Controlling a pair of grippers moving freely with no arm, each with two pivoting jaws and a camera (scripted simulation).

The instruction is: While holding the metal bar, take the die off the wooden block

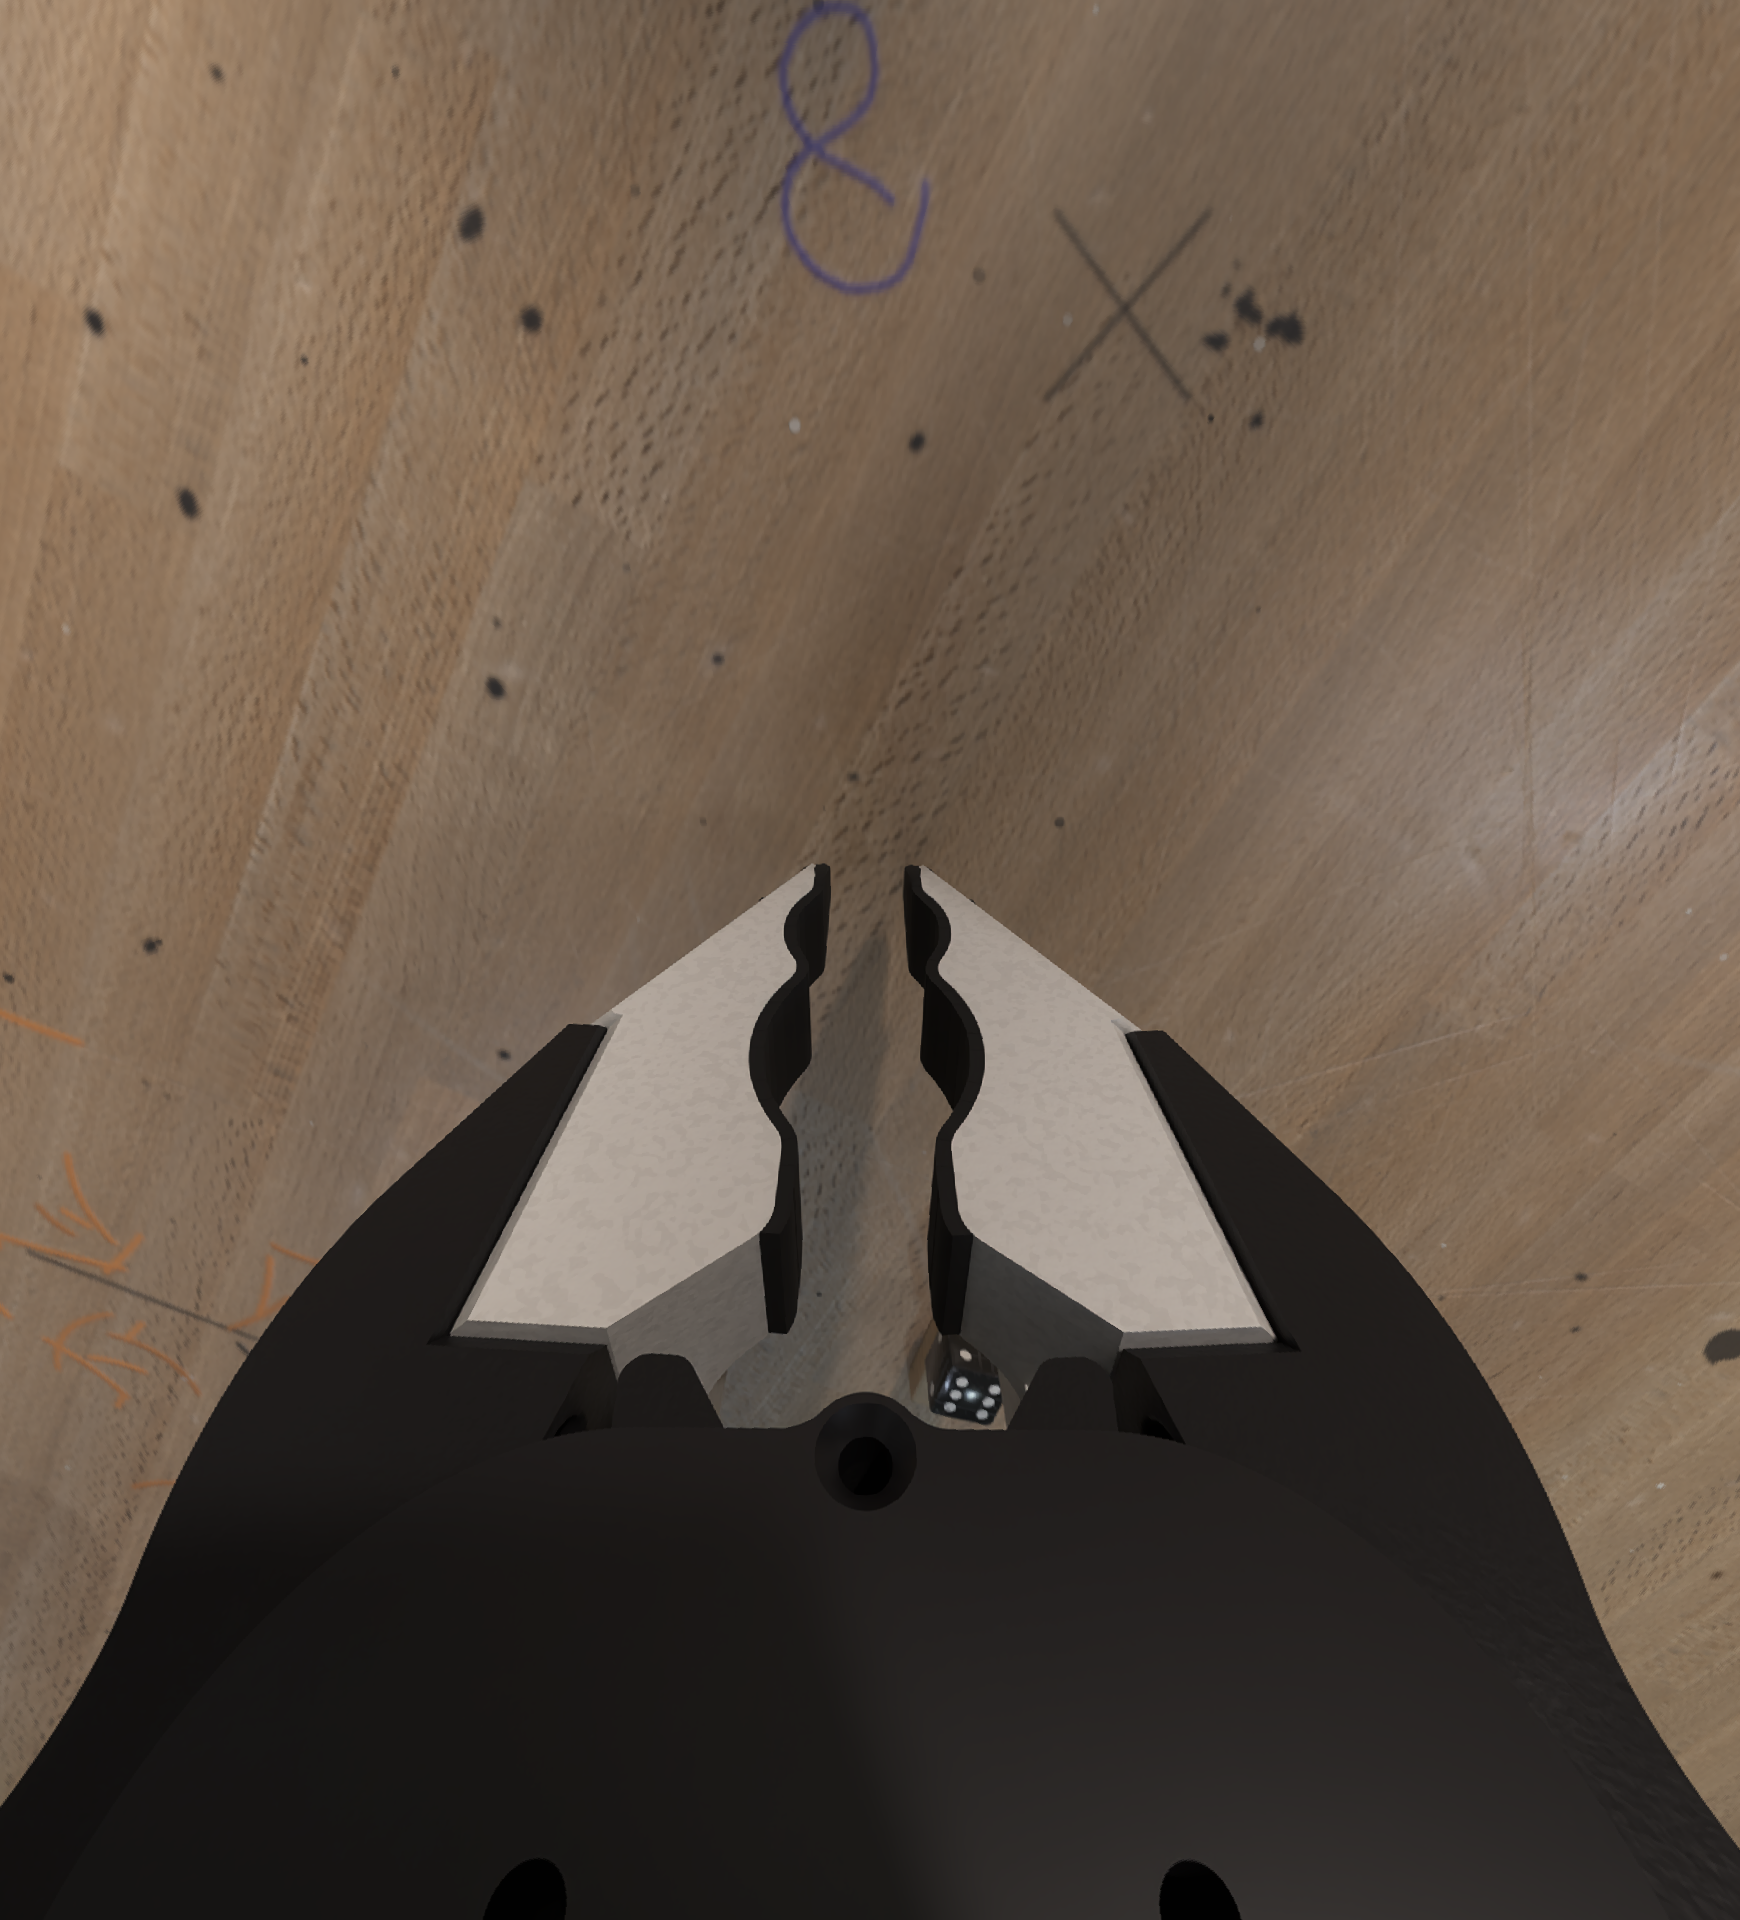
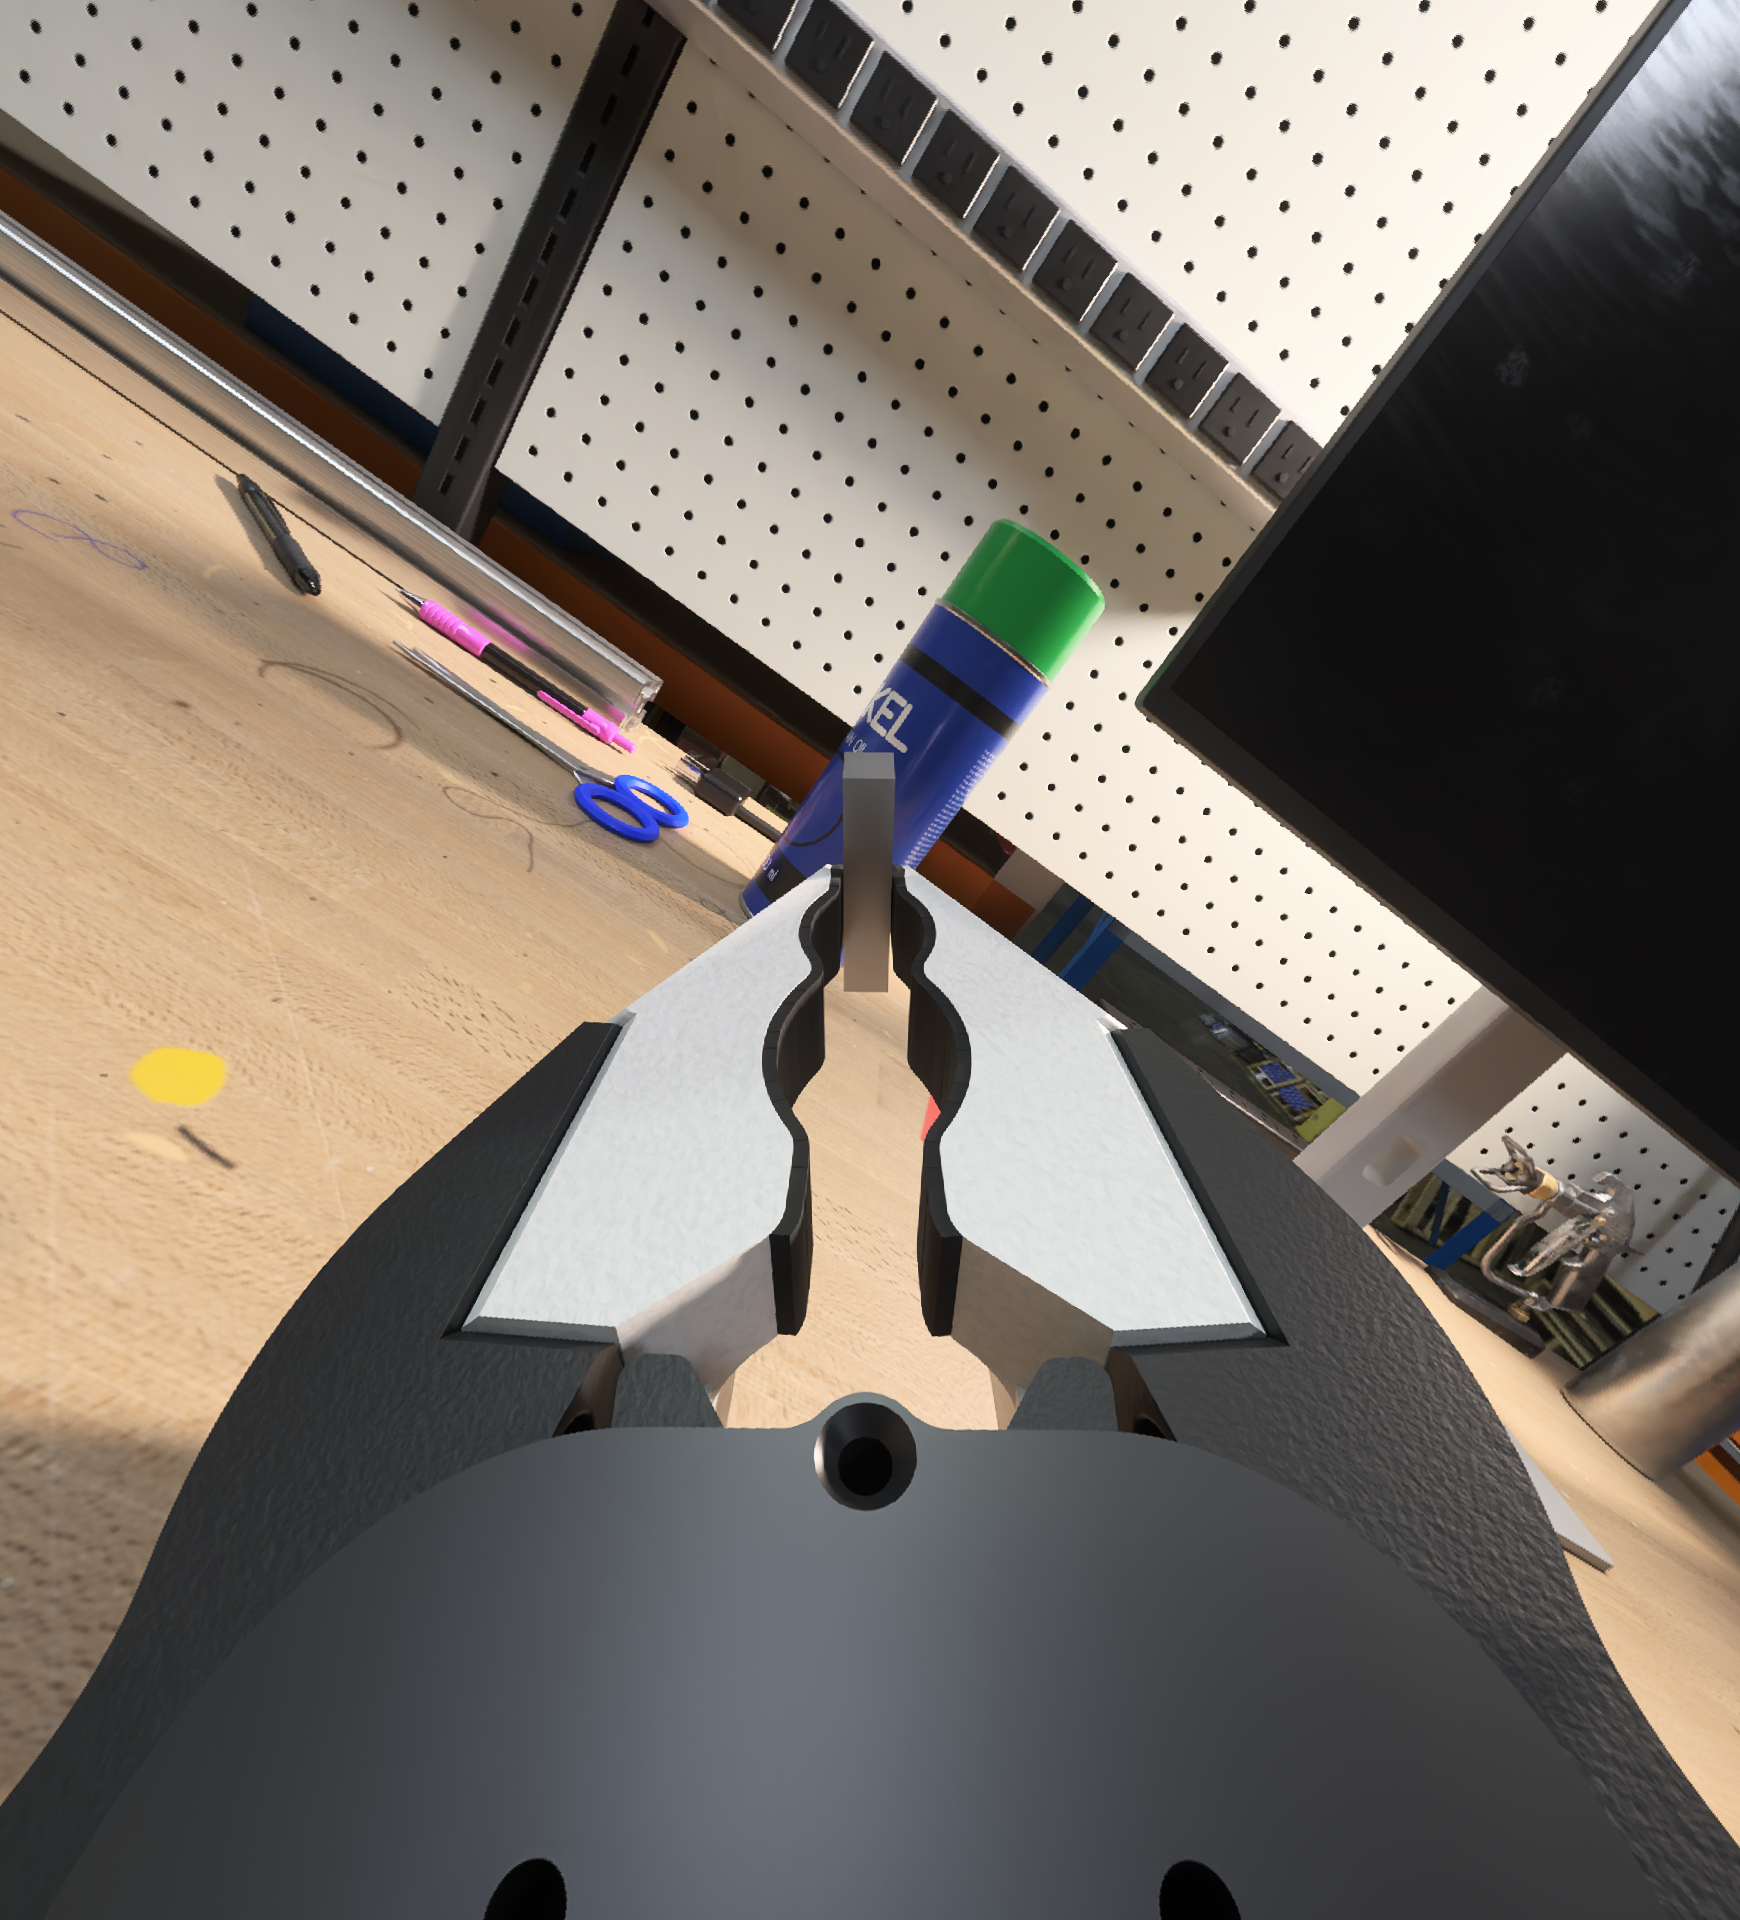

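The die (image 1: 970, 1390) lies behind the left tool's (image 1: 866, 873) fingertips, far back near the root of the fingers and a little to the right of its centre line. It shows only through the gap low between them, black with white pips. The fingers are slightly apart and grip nothing; beyond their tips is only bare tabletop (image 1: 430, 520) with pen marks. Whether the die rests on the wooden block cannot be told, since the tool's body hides what is under it. So I judge the coming move to be a retreat along the tool's own axis, or a tilt downward, until the tips come level with the die.

The right tool (image 2: 866, 883) is clamped on the metal bar (image 2: 867, 831), whose long axis runs straight out ahead along the fingers, past their tips. This view shows no die and no block, so the left tool is the only one seen close to it. The right view alone shows what stands ahead: a blue spray can (image 2: 949, 717) with a green cap just beyond the bar, blue scissors (image 2: 632, 808) to the left, and a dark screen (image 2: 1531, 582) to the right.
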